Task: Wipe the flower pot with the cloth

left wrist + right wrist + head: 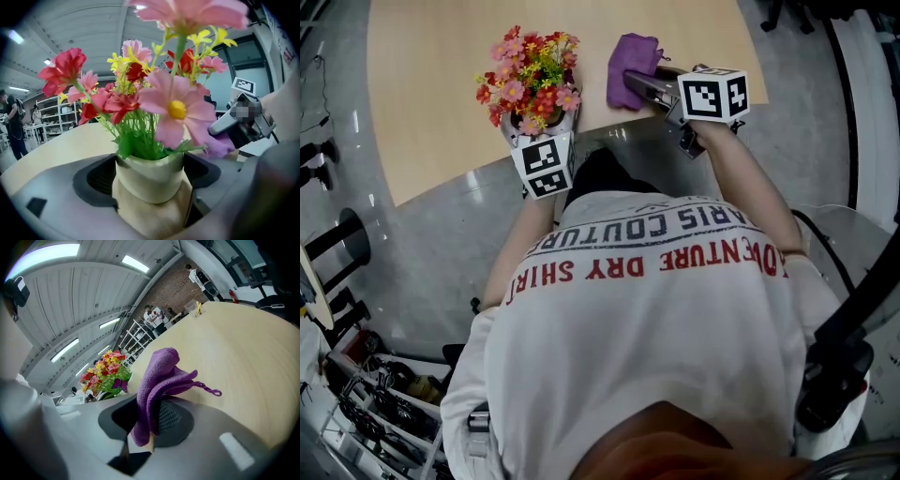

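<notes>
Flower pot point(149, 174), holding pink, red and yellow flowers point(530, 77), is being clamped between the jaws of the left gripper point(542, 141) at the near edge of a wooden table point(441, 84). The right gripper point(146, 427) is pinching a purple cloth point(159, 376) just beside it, clear of the blooms.

Table point(431, 84) bare beyond, narrow gap between flower pot point(149, 176) and cloth point(630, 66)

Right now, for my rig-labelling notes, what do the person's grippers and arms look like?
The left gripper and right gripper have smooth grey bodies with dark textured pads; each carries a white cube with black square markers. The forearms are bare below a white T-shirt with red and grey lettering.
</notes>
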Tool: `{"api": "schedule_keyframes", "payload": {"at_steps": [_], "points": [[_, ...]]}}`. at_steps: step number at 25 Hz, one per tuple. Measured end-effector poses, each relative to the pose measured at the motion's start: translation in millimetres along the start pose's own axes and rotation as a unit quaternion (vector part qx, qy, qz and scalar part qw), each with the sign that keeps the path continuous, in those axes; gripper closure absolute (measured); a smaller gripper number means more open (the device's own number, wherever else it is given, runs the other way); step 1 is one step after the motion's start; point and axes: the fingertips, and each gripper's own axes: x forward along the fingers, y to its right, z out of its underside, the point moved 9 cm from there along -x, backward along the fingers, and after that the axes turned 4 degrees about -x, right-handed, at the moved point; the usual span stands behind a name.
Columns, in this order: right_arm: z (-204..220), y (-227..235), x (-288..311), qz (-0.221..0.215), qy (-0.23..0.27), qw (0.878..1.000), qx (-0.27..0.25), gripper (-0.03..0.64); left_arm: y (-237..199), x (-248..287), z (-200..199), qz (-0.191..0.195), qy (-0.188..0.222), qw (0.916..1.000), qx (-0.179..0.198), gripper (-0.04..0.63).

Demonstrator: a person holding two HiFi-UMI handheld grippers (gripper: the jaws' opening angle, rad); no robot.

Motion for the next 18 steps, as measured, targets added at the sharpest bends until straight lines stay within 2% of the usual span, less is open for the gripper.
{"api": "schedule_keyframes", "payload": {"at_steps": [4,7,10,13,15,18], "points": [[-5,-3,8,-0.011,-0.007,1.0,0.002,0.551,-15,2,-4,0.061,0.0,0.9978,0.025,0.14],[-10,-7,15,-0.024,-0.017,1.0,-0.003,0.551,-26,4,-9,0.13,-0.005,0.9899,0.056,0.14],[-15,-10,20,-0.032,-0.031,0.999,-0.01,0.552,-33,6,-14,0.194,-0.012,0.9771,0.086,0.14],[-23,-14,26,-0.051,-0.046,0.997,-0.021,0.552,-40,7,-22,0.251,-0.019,0.9608,0.117,0.14],[-29,-17,32,-0.069,-0.057,0.996,-0.023,0.551,-45,10,-27,0.279,-0.024,0.951,0.131,0.14],[-37,-19,47,-0.094,-0.062,0.994,-0.013,0.552,-52,14,-30,0.305,-0.031,0.9409,0.144,0.14]]}}
